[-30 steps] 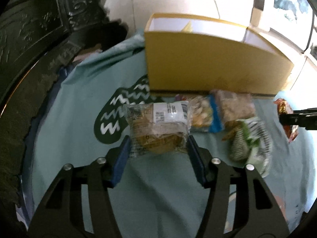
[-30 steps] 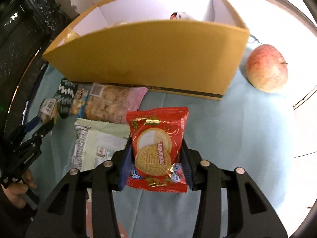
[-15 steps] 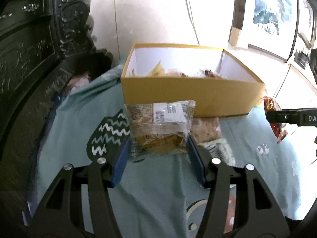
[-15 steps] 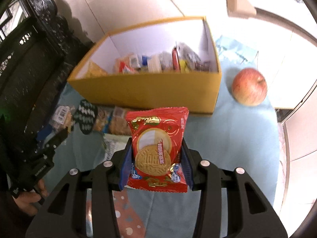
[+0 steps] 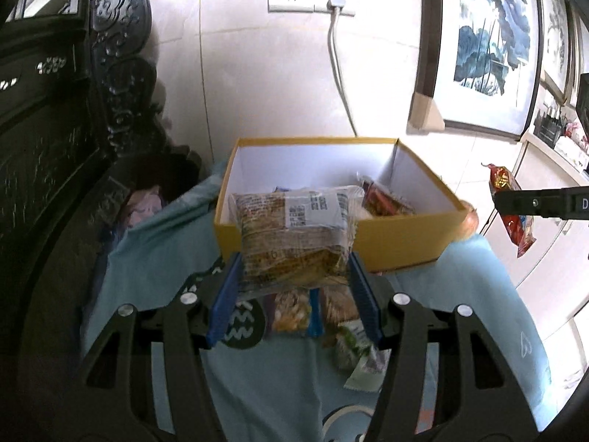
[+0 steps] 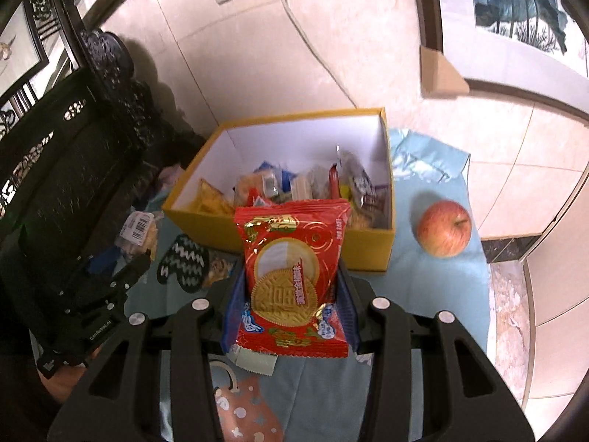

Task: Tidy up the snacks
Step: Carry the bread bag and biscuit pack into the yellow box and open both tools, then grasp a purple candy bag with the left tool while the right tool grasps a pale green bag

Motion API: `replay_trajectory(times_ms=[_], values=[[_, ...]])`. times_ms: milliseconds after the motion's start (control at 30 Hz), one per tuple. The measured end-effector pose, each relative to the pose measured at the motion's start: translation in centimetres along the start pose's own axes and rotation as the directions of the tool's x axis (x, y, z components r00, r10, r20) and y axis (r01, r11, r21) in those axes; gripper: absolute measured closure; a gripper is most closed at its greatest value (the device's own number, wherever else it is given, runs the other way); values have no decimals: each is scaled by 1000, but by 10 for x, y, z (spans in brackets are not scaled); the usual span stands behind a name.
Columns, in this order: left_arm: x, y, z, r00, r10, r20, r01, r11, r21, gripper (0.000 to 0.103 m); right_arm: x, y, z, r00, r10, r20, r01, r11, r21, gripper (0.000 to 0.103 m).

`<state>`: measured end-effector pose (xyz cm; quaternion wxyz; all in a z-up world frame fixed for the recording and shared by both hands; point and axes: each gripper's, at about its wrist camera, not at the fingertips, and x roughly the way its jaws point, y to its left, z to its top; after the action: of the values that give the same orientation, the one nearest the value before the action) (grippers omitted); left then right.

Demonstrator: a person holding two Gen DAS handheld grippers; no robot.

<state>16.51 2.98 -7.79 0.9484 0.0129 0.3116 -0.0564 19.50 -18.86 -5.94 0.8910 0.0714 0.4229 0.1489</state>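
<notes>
My left gripper (image 5: 294,291) is shut on a clear packet of brown biscuits (image 5: 294,235) with a white barcode label, held above the table in front of the yellow box (image 5: 405,243). My right gripper (image 6: 291,305) is shut on a red biscuit packet (image 6: 292,280), held above the table in front of the same yellow box (image 6: 371,250). The box holds several snack packets (image 6: 313,184). Loose snack packets (image 5: 313,309) lie on the blue cloth below the left gripper. The right gripper with its red packet (image 5: 513,213) shows at the right of the left wrist view.
A red apple (image 6: 445,234) sits on the blue cloth (image 6: 434,287) right of the box. Dark carved furniture (image 5: 55,147) stands to the left. A white wall with a socket and cable (image 5: 337,7) is behind the box. Framed pictures (image 5: 489,37) lean at the right.
Both grippers have risen with their packets, so the box's inside now shows from above. The loose packets on the cloth lie further below.
</notes>
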Motion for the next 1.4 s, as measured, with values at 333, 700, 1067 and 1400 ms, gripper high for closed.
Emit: replay_trajectory(times_ms=[333,700,1067,1400], values=[[6,-7,80,995,-2,100,0,1000,14,45,-26,7,69,993,-15,117,21,999,-45,58],[32,-21,133,991,-9,136,-1,997,74,44,-9,4,122,987,-46,151,57,996,-74,58],[88,-5,118,998,57,-2,-57,997,49,10,45,-15,118,991,-128,45,131,989,-64,44],[85,13,34,993,67,-100,-68,998,-5,10,66,-5,41,995,-50,-86,48,999,-26,44]])
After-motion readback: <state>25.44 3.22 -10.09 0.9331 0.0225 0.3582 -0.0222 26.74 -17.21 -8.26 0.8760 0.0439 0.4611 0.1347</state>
